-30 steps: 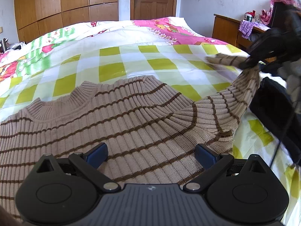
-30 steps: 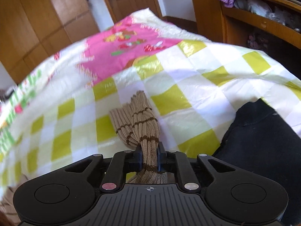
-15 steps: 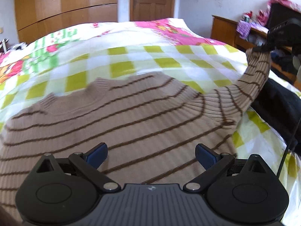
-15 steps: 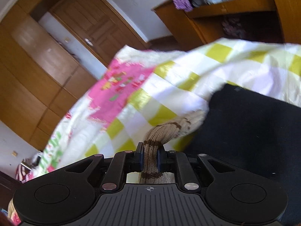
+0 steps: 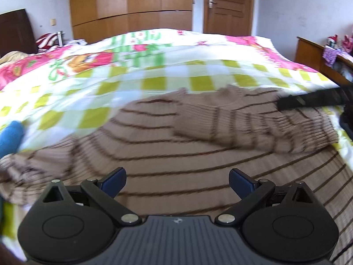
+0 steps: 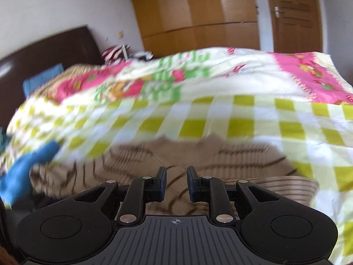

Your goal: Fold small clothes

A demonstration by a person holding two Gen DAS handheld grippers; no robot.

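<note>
On the bed [image 5: 176, 70], a ribbed tan sweater [image 5: 198, 154] with thin brown stripes lies flat on the checked quilt, one sleeve [image 5: 253, 123] folded across its chest. Quilt stretches bare beyond the collar toward the wardrobe; a blue cloth [image 5: 10, 135] sits just off the other sleeve. Left claw [image 5: 177, 182] hovers over the hem, jaws wide apart, nothing between them. Right claw [image 6: 176, 184] is opening above the knit, pads clear of the fabric
</note>
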